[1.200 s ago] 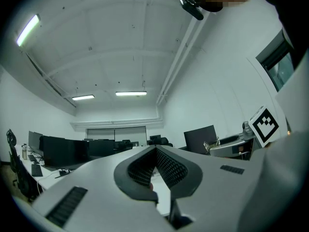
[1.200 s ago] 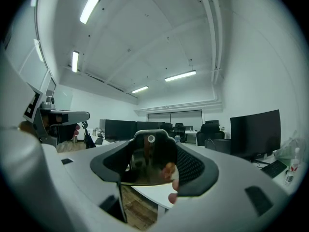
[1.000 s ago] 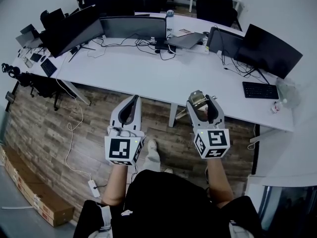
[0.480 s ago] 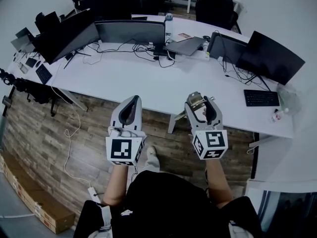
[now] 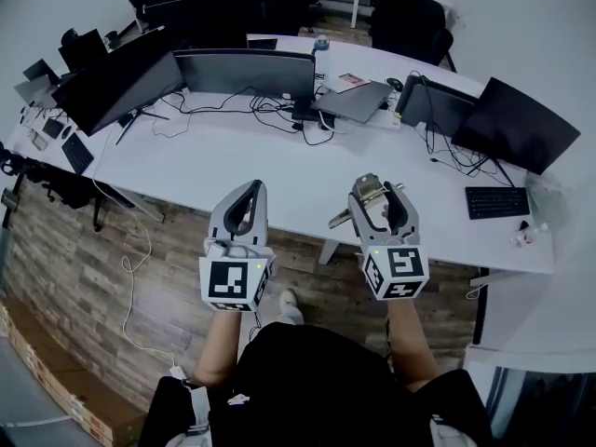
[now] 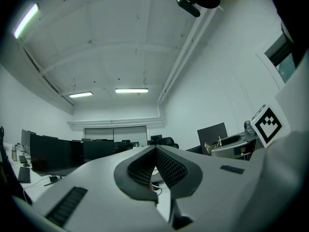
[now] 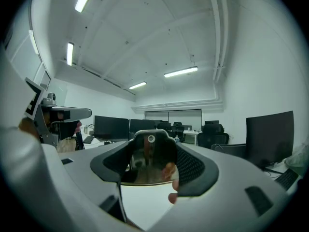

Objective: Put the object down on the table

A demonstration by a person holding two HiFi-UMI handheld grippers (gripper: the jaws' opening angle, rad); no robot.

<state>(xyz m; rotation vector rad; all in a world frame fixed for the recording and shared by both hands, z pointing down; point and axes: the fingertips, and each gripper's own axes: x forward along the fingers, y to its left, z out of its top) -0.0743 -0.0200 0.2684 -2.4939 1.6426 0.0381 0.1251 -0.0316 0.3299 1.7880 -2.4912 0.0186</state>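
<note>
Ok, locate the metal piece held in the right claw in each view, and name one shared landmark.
Head view: metal piece at the right claw tip, right of centre.
Left gripper view: small, at the right, mid-height.
Right gripper view: centre, clamped between the jaws.
Shared landmark: the row of dark monitors.

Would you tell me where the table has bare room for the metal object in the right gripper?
Free: the wide near strip of the table, between the cables and its front edge. Crowded: the back, with monitors and a laptop; far right, a keyboard.
</note>
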